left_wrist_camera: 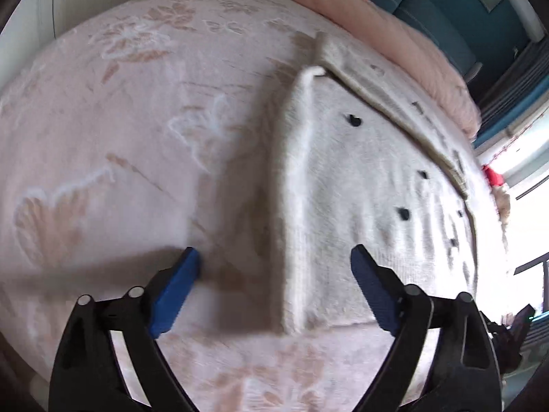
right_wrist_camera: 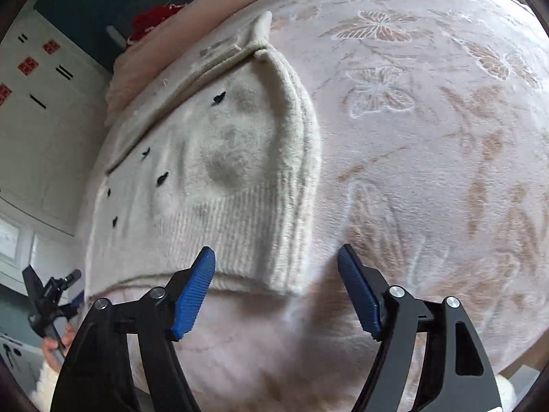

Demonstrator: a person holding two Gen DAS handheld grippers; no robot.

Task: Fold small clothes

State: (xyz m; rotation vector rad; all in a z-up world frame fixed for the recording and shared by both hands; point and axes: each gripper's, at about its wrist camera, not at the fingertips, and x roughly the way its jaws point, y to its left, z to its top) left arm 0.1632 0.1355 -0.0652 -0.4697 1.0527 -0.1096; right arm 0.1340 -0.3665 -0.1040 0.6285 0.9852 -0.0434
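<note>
Lying flat on the pink blanket (left_wrist_camera: 103, 130), a small cream knitted sweater (left_wrist_camera: 360, 178) with little black spots, already folded in part: one side turned over onto the body, giving a thick rounded fold edge (right_wrist_camera: 302, 158) along its length. Placed toward the far side of the blanket, with its far long edge just beside the plain pink quilt (left_wrist_camera: 394, 44) bunched along that far edge. Ribbed hem (right_wrist_camera: 240, 240) at the near end, toward both cameras. A greyish smudge on the knit, above the ribbing, in the right wrist view.

Left gripper (left_wrist_camera: 276, 261) above the near end of the sweater, jaws spread wide, nothing between them; one blue pad over the bare blanket, the other over the knit, the fold edge running between the two. Touching or apart from the cloth: cannot tell, the picture being blurred there.

Right gripper (right_wrist_camera: 276, 261) also with jaws spread wide and pinching nothing, over the hem corner, one pad above the ribbing, the other above the butterfly-patterned blanket (right_wrist_camera: 429, 137).

In the right wrist view, at the lower left, the left gripper (right_wrist_camera: 48, 295) seen small, held in the person's hand (right_wrist_camera: 56, 343). Red cloth (right_wrist_camera: 154, 17) behind the quilt.
</note>
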